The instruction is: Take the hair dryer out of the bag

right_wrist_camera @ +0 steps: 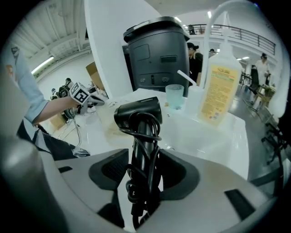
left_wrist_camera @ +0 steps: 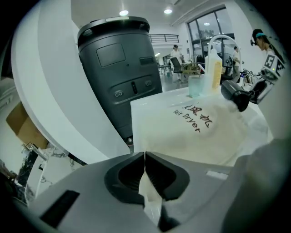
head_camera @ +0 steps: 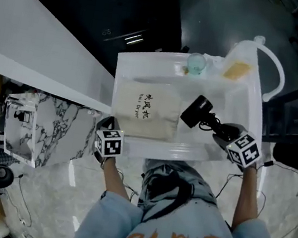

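head view, biggest thing first: white table (head_camera: 232, 110) carrying everything, cream bag (head_camera: 144, 112) lying flat on it, printed side up. left gripper (head_camera: 112, 122) shut tight on the bag's near corner, a fold of cloth pinched between the pads. right gripper (head_camera: 223, 131) clamped across the handle of the black hair dryer (head_camera: 198, 112), jaws standing wide around handle and wound cord together. hair dryer already out of the bag, barrel just beside the cloth's right edge and seemingly lifted clear of the table.

to finish well: keep that corner pinned to stop the bag trailing after the dryer. carry the dryer toward the bare stretch of table on the right, away from the jug (head_camera: 243, 61) and cup (head_camera: 196, 64) at the far edge. lower it level and let it rest fully before loosening the grip, to guard against tipping, likely with a top-heavy dryer held only by the handle. mind the cord loops, wrapped loosely round the handle and hanging under the jaws, probably quick to snag or unwind. release the bag corner last.

containers, large to small: bag looking flat and emptied, mouth not visible. tall translucent jug with loop handle and yellow label, fill level hard to judge. small pale green cup just beside it, apparently empty, though not certain.
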The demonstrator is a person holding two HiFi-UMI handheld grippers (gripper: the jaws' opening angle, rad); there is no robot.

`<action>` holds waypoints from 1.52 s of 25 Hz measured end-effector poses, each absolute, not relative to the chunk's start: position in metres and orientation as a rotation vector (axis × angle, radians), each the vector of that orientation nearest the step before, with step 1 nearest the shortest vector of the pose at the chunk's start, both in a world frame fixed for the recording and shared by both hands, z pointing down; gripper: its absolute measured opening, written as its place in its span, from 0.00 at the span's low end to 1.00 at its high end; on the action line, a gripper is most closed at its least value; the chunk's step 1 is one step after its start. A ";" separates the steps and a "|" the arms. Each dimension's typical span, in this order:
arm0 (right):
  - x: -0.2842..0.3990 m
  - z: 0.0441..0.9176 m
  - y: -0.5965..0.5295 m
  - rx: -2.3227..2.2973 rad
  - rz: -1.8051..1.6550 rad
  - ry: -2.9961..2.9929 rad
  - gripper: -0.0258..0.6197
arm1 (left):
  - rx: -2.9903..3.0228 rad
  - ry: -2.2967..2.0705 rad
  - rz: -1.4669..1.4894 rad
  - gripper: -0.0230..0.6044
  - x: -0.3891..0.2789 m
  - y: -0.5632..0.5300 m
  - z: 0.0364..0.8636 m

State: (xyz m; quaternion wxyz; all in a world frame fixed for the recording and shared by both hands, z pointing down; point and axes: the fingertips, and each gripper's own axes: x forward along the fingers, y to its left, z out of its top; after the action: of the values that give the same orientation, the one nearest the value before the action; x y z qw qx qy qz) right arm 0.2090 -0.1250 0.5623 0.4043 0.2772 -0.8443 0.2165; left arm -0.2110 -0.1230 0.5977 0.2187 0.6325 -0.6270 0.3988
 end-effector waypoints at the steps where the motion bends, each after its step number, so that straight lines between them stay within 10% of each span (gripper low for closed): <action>1: 0.217 0.564 -0.129 0.729 0.566 -2.124 0.37 | 1.751 -1.736 1.108 0.05 -0.208 -0.121 0.598; 15: 0.281 0.637 -0.173 1.069 0.957 -1.842 0.37 | 1.877 -1.732 0.923 0.10 -0.198 -0.101 0.567; 38: 0.300 0.722 -0.198 1.343 1.123 -1.482 0.38 | 2.326 -1.427 0.466 0.09 0.006 -0.163 0.527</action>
State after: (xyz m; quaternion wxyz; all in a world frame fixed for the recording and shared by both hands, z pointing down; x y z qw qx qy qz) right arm 0.2997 -0.1982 0.7223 0.4114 0.5337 -0.5888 0.4463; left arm 0.0056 -0.1625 0.5266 0.1856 0.8255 -0.5066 0.1656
